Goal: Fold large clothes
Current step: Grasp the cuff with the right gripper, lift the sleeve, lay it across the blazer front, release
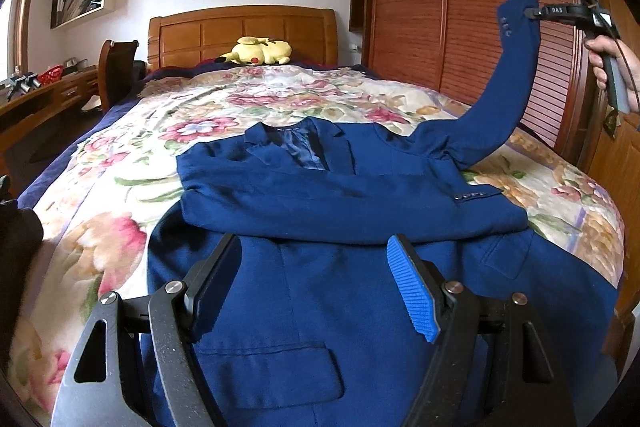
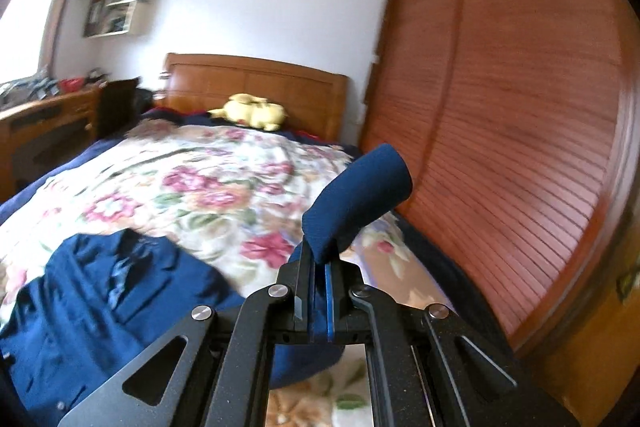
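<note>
R gripper (image 2: 320, 291): fingers (image 2: 301, 283) pressed together, pinching the cuff end of the sleeve (image 2: 356, 199), which stuck up past the tips as a rolled tube. In the L view that gripper (image 1: 532, 13) sat high at upper right w/ the sleeve (image 1: 508, 75) hanging from it, stretched down to the jacket's shoulder. A hand (image 1: 612, 67) gripped its handle.

L gripper (image 1: 316, 267): fingers (image 1: 412, 291) spread wide, nothing between them, hovering just above the jacket (image 1: 304, 307). The jacket lay flat on the bed (image 1: 120, 195), front up, directly under and ahead of the tips; its other sleeve (image 1: 360, 199) was folded across the chest just beyond the tips, cuff buttons twd the right. Collar pointed away, twd the headboard (image 1: 240, 31).

Farther out: yellow plush (image 1: 256, 53) by the headboard, wardrobe (image 1: 460, 7) right, table (image 1: 44, 95) left.
</note>
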Available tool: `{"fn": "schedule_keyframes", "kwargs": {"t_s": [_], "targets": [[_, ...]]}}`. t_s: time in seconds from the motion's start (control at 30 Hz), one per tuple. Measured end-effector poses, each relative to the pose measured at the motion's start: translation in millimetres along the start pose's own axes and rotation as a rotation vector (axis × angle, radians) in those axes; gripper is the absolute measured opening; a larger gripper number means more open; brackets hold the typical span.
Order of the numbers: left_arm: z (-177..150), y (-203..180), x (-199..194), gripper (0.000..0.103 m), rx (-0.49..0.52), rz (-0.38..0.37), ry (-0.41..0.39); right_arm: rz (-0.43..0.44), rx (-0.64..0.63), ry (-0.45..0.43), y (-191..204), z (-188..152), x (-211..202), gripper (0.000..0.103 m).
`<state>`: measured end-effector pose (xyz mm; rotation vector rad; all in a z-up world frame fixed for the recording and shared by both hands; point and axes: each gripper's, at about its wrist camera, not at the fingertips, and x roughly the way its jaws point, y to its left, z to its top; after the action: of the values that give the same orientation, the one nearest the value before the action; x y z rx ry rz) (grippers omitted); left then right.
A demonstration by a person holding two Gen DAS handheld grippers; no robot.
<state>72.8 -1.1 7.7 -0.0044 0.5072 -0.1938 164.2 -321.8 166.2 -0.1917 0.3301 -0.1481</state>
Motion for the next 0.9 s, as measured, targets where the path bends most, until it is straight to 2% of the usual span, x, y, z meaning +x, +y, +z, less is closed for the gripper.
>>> {"fn": "schedule_keyframes", "kwargs": {"t_s": [0.27,0.5,0.67,0.9], "targets": [[0,9,-10,0.076,-0.004,0.006,-0.010,0.070,-0.074,0.033,37,-2,-2,0.003],[0,15,-19,0.076,-0.009,0.009,-0.021,0.136,-0.137,0.062,59,24,10,0.003],[-1,22,-22,0.076,-0.012,0.021,-0.026,0.240,-0.149,0.042,79,31,-10,0.003],[-1,34,-26,0.076,-0.031,0.038,-0.033,0.403,-0.195,0.037,121,22,-28,0.003]]}}
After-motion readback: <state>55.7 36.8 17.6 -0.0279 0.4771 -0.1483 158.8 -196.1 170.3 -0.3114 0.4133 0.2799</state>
